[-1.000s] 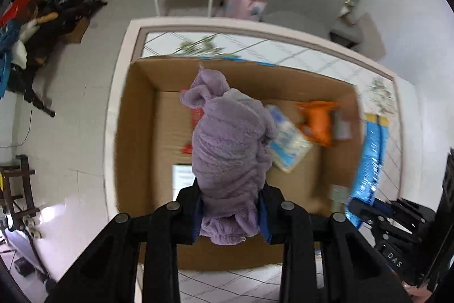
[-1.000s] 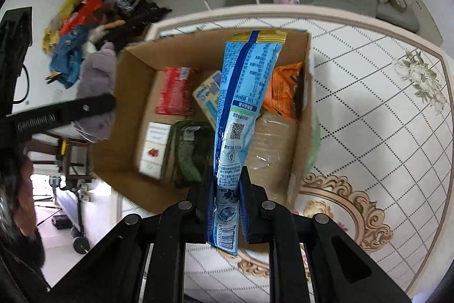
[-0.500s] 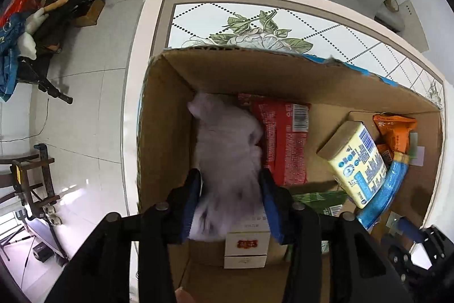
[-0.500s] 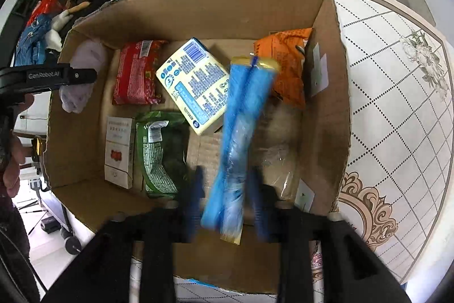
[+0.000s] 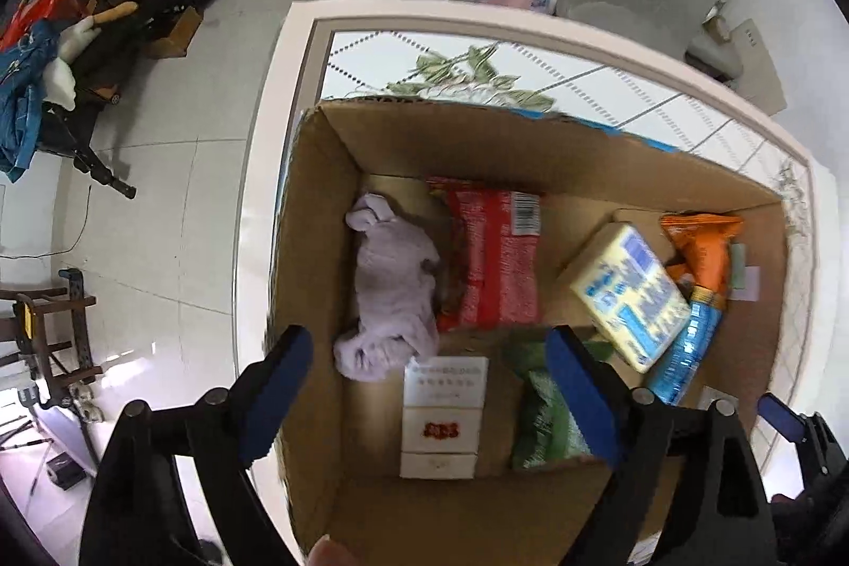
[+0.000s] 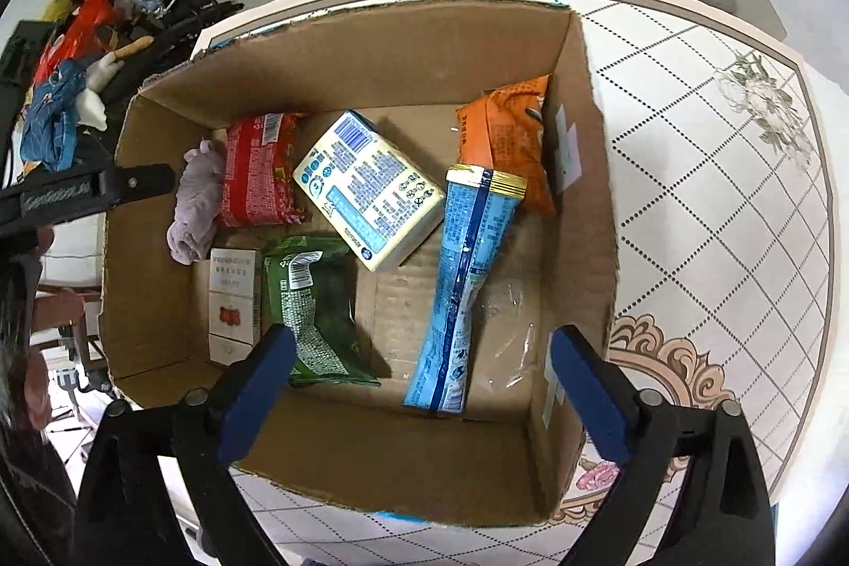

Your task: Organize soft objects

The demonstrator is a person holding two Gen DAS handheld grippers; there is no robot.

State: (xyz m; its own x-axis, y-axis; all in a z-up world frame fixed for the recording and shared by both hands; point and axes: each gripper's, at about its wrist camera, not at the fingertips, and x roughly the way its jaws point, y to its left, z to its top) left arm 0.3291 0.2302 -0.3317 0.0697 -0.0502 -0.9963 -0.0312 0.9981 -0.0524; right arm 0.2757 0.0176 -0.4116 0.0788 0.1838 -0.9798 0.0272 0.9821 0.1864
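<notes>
Both grippers are held with fingers wide apart and empty above the cardboard box [image 6: 589,173]. The purple cloth [image 5: 390,295] lies at its left wall, the blue packet [image 6: 461,279] toward the right. Each should be lifted straight up, clear of the walls.

Both wrist cameras looked steeply down from close above into the same open cardboard box [image 5: 318,216] [image 6: 589,173] on the tiled surface [image 5: 583,78] [image 6: 716,221]. The left view sat over the box's left end, the right view over its right end. Both showed the purple cloth [image 5: 392,295] [image 6: 196,200] and the blue packet [image 5: 687,348] [image 6: 467,279].
</notes>
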